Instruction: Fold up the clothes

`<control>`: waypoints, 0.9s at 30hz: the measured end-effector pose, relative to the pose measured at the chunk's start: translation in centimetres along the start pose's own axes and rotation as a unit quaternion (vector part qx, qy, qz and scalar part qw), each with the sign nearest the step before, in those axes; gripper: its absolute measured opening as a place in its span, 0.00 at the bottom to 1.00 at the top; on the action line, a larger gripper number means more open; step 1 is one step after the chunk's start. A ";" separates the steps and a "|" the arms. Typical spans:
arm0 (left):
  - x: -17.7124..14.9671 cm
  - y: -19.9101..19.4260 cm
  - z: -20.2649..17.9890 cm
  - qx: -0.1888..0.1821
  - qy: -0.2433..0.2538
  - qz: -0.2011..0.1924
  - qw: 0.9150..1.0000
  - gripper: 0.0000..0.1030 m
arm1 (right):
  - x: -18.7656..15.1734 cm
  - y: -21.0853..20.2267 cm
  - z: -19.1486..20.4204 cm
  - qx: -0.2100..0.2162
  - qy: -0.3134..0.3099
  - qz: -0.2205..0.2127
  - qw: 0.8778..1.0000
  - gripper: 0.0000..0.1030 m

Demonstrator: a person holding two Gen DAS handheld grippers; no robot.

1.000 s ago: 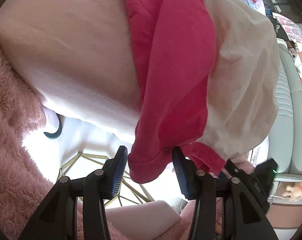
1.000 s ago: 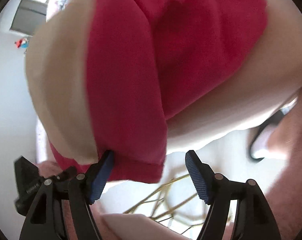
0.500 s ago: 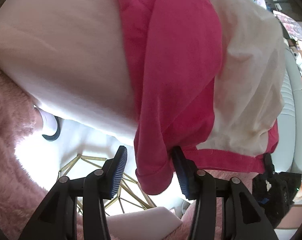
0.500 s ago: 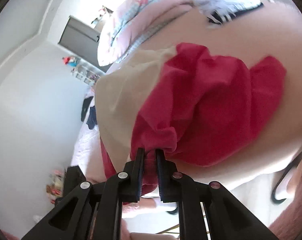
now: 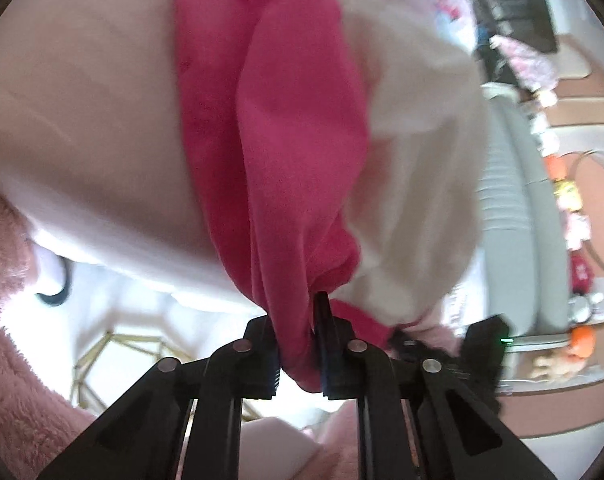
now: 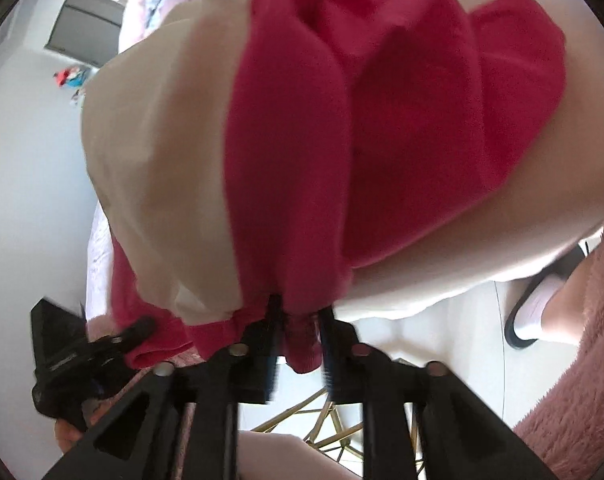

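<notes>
Crimson and cream cloth fills most of both views, blurred by motion.

From the left wrist camera, fluffy pink fleece (image 5: 9, 340), seemingly the person's sleeve or robe, runs down the left edge. Below the cloth a gold wire frame (image 5: 97, 356) stands on a pale floor, and a dark-edged shoe with a white sock (image 5: 53, 284) shows near the fleece. At right lie a grey ribbed sofa (image 5: 510, 208) and small bright toys, too blurred to name. The garment (image 5: 285, 128), a crimson top with cream panels, lies over a pale rounded surface and droops off its near edge. The left tongs (image 5: 297, 356) are narrow and closing, with a bunched crimson hem pinched between the pads. Part of the other black gripper shows at lower right, behind the cloth.

From the right wrist camera, a white wall with a grey panel (image 6: 81, 28) takes up the left side. At right are pink fleece (image 6: 582, 360) and a foot in a white sock and dark shoe (image 6: 538, 316); the gold frame (image 6: 322, 412) sits below. The garment (image 6: 302, 140) hangs towards the camera, cream at left, crimson in folds at right. The right tongs (image 6: 297, 344) are narrow, easing apart, with a gathered crimson edge between the pads. The other gripper, black and blurred, sits at lower left, partly cut off.
</notes>
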State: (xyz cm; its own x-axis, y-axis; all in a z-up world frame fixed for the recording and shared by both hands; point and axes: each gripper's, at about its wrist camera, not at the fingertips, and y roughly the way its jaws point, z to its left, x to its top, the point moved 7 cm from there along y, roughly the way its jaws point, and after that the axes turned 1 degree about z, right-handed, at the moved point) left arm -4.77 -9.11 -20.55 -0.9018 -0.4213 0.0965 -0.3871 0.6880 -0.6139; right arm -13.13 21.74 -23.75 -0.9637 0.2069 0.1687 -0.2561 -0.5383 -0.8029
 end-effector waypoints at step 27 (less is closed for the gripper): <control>9.5 -18.0 -7.9 -0.044 0.274 -0.200 0.940 0.09 | 4.9 -18.6 7.3 0.255 -0.074 -0.151 0.952 0.13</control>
State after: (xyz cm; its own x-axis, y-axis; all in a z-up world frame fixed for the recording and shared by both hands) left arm -7.86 -20.78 -2.43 -0.6356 -0.3057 0.7089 -0.7081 0.5967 -0.3776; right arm -13.66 26.80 -3.83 -0.8305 0.3189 0.4568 -0.4907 -0.8069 -0.3287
